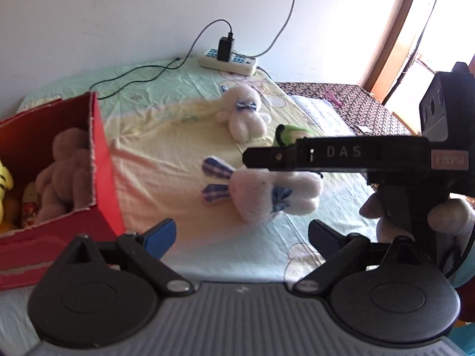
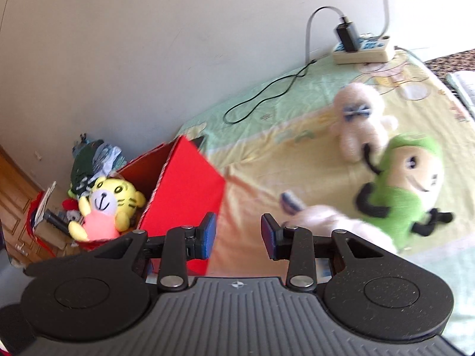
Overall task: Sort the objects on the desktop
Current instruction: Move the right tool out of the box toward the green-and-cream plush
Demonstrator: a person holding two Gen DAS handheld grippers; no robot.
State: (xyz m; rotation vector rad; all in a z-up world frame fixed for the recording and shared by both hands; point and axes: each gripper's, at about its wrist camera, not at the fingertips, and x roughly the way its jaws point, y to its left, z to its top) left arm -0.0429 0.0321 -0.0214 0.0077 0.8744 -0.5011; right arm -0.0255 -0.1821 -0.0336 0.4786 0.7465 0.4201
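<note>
A white rabbit plush (image 1: 267, 195) with blue plaid ears lies on the bedsheet just ahead of my left gripper (image 1: 242, 234), which is open wide and empty. A second white plush (image 1: 243, 112) lies farther back. A green plush (image 2: 403, 190) lies to the right, mostly hidden in the left wrist view behind the right gripper's body. The red box (image 1: 102, 163) at the left holds a brown plush (image 1: 65, 172) and a yellow tiger plush (image 2: 109, 201). My right gripper (image 2: 237, 234) hovers between box and rabbit (image 2: 326, 216), its jaws partly apart with nothing between them.
A power strip (image 1: 228, 62) with a black charger and trailing cables sits by the wall at the back. A dark patterned cloth (image 1: 341, 101) with papers adjoins the sheet on the right. A person's hand (image 1: 445, 216) grips the right gripper's handle. Clutter lies beyond the box (image 2: 89, 160).
</note>
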